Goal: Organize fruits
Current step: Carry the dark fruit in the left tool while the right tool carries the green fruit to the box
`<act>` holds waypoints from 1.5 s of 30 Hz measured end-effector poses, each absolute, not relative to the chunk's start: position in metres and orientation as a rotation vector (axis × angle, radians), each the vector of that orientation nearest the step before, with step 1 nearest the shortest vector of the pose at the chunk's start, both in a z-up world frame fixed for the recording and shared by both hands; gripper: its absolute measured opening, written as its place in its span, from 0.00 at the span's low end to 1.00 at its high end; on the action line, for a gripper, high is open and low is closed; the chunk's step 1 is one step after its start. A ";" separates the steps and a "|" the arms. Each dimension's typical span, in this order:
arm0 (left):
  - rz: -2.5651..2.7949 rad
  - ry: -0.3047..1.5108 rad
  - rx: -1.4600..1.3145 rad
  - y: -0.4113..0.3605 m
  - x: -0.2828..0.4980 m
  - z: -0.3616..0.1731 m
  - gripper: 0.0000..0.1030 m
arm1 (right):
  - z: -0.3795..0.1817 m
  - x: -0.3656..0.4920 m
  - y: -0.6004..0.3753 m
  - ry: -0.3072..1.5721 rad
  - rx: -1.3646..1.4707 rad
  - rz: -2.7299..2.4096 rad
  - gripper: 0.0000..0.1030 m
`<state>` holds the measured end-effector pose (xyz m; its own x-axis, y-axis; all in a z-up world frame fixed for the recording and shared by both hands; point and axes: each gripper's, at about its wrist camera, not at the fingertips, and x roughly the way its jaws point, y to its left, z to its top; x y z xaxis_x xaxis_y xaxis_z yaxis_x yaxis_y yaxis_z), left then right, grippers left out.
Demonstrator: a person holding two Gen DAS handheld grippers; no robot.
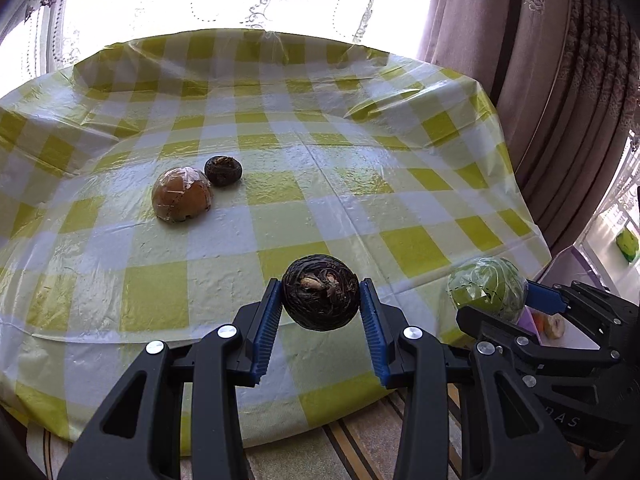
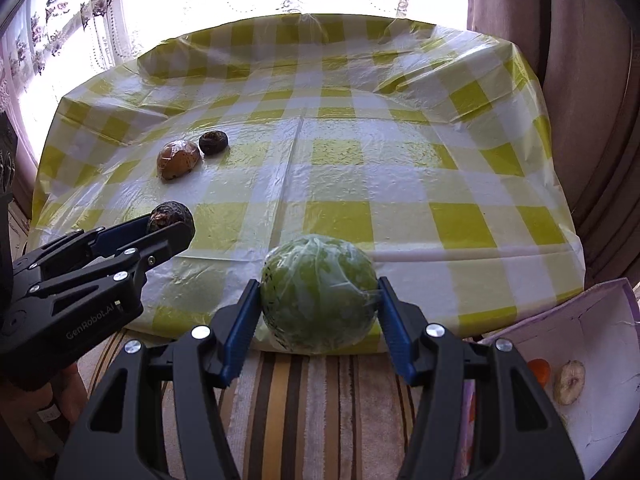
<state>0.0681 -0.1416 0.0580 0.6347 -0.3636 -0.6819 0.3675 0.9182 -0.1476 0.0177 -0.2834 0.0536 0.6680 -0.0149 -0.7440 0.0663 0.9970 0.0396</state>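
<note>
My left gripper (image 1: 321, 298) is shut on a dark wrinkled round fruit (image 1: 320, 292), held above the table's near edge; it also shows in the right wrist view (image 2: 170, 218). My right gripper (image 2: 319, 300) is shut on a green plastic-wrapped round fruit (image 2: 319, 298), held at the near table edge; it shows in the left wrist view (image 1: 486, 286) too. On the table lie a brown wrapped fruit (image 1: 181, 194) (image 2: 178, 159) and a second dark fruit (image 1: 223, 171) (image 2: 213, 142), side by side at mid left.
The table wears a yellow-and-white checked plastic cloth (image 1: 360, 208). A white box (image 2: 580, 344) at the lower right holds an orange fruit (image 2: 540, 370) and a pale slice (image 2: 569, 382). A striped rug (image 2: 304, 400) lies below. Curtains hang at the right.
</note>
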 end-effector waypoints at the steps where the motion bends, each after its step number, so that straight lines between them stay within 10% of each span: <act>1: -0.430 0.779 0.014 -0.148 0.065 0.058 0.37 | 0.054 0.012 -0.291 0.836 0.072 -0.058 0.56; 45: -1.033 0.865 0.551 -0.409 -0.037 -0.004 0.37 | -0.020 -0.107 -0.474 1.126 0.039 -0.494 0.56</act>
<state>-0.0375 -0.4090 -0.0044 0.2416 -0.5062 -0.8279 0.9041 0.4274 0.0025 -0.1065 -0.4742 -0.0199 0.3347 -0.3591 -0.8712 0.3981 0.8919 -0.2147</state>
